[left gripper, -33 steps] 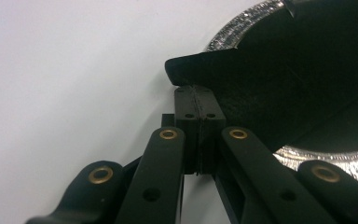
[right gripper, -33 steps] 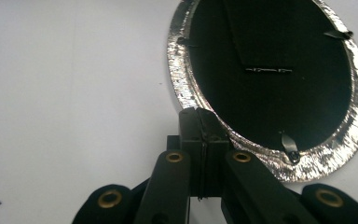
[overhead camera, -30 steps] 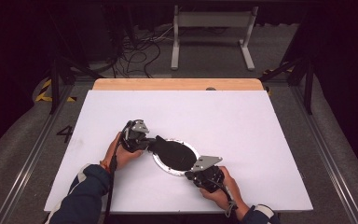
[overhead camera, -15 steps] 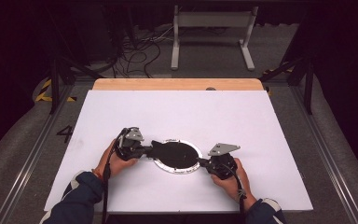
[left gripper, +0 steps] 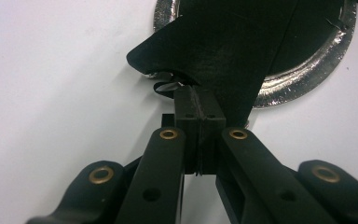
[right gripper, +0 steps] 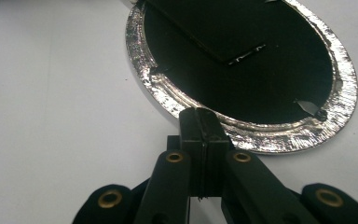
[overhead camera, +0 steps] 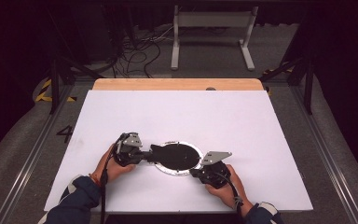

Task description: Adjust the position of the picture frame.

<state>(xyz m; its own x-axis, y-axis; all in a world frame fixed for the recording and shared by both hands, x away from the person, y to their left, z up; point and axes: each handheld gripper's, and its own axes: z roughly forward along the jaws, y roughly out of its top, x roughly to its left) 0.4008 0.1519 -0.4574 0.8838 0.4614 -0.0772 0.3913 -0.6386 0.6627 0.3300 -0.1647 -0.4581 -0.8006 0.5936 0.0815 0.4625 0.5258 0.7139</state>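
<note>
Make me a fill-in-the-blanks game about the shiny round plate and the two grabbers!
The round silver foil plate lies on the ___ table.
The left gripper is pinching a thin sheet coloured ___.
The right gripper has its jaws ___.

Missing words: white; black; shut

From my remote seat I see grey floor (overhead camera: 23, 140) around the white bench (overhead camera: 177, 112), tangled cables (overhead camera: 140, 51) upper left, a white stand (overhead camera: 212, 28) top centre.
</note>
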